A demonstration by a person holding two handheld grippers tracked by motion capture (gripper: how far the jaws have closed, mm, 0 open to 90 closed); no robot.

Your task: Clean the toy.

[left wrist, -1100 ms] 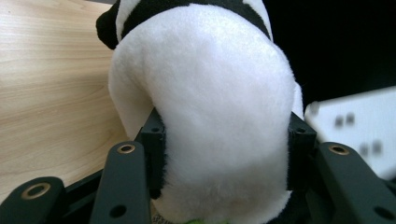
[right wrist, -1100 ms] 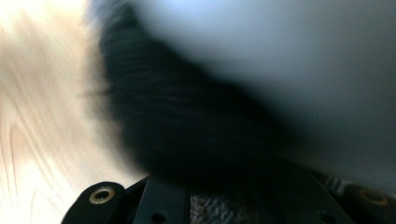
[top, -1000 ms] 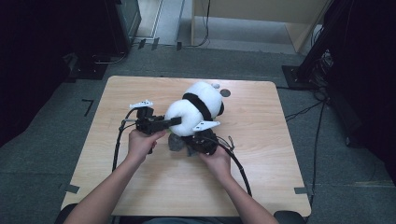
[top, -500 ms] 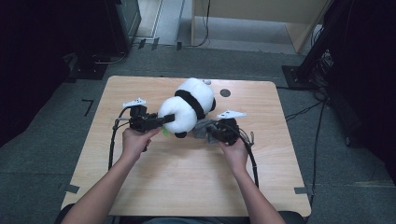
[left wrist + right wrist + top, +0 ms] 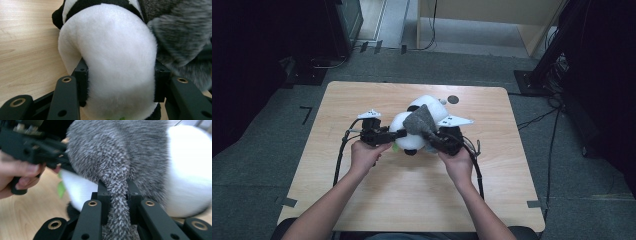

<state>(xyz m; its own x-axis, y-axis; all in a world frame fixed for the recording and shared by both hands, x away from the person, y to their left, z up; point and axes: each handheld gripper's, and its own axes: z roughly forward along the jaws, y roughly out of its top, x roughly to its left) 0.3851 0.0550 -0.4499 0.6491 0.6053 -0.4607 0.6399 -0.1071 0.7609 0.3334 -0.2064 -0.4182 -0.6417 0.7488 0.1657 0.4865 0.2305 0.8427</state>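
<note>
The tabletop [image 5: 362,200] fills the middle of the high view, with bare wood wide open along its lower half and down its left and right sides; grey floor [image 5: 272,150] runs round every edge. A small dark disc [image 5: 453,99] lies near the far edge, just right of centre.

The panda toy [image 5: 412,137] sits at the centre of the frame, between the two hands. A grey furry cloth [image 5: 419,121] drapes over its top.

The left gripper [image 5: 398,134], left of the toy, has its jaws partly closed and pressed into both sides of the white plush body. The right gripper [image 5: 117,195], right of the toy, has its jaws pinched tight on a fold of the grey cloth.
</note>
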